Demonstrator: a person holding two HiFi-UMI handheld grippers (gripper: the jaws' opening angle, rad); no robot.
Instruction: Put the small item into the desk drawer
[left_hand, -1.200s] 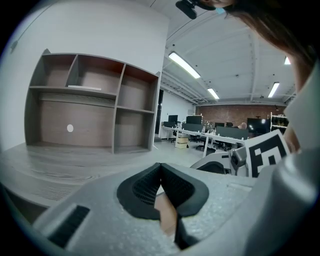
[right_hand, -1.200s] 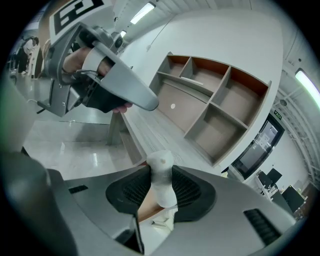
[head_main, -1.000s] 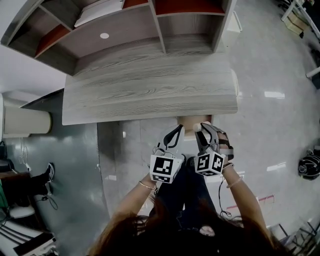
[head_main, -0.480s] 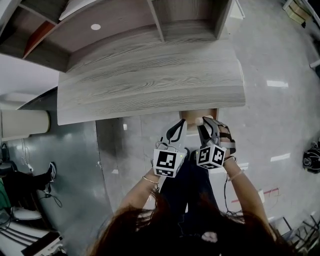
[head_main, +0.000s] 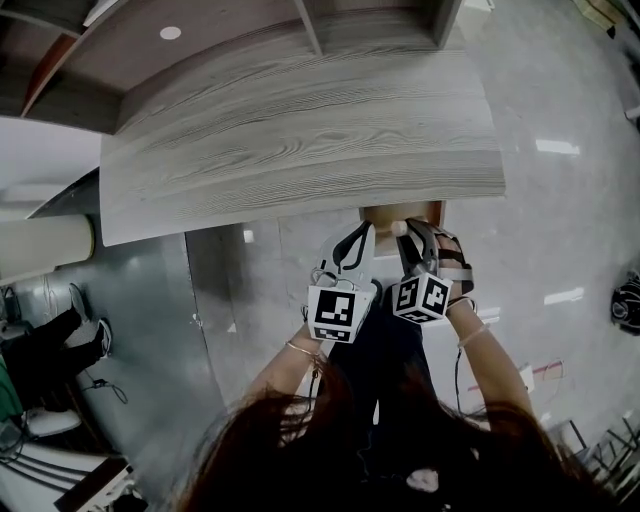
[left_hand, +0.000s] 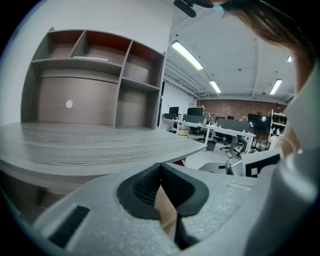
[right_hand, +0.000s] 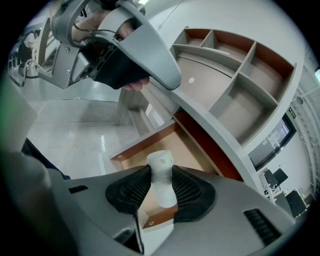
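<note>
The small item, a pale stubby cylinder, stands upright between the pads of my right gripper, which is shut on it. It hangs over the open desk drawer, whose tan bottom and red-brown walls show below it. In the head view the item is at the drawer's front edge, just under the grey wooden desk top. My left gripper is beside it to the left, near the drawer's left corner. Its pads meet at the tips with nothing between them.
A shelf unit with open compartments stands at the back of the desk. A beige cylinder lies left of the desk and a dark helmet lies on the glossy floor at right. Office desks and chairs stand far behind.
The head camera has moved forward, so the desk top looks larger and the shelves have slid out at the top. Both grippers stay at the drawer, the right one holding the item as before.
</note>
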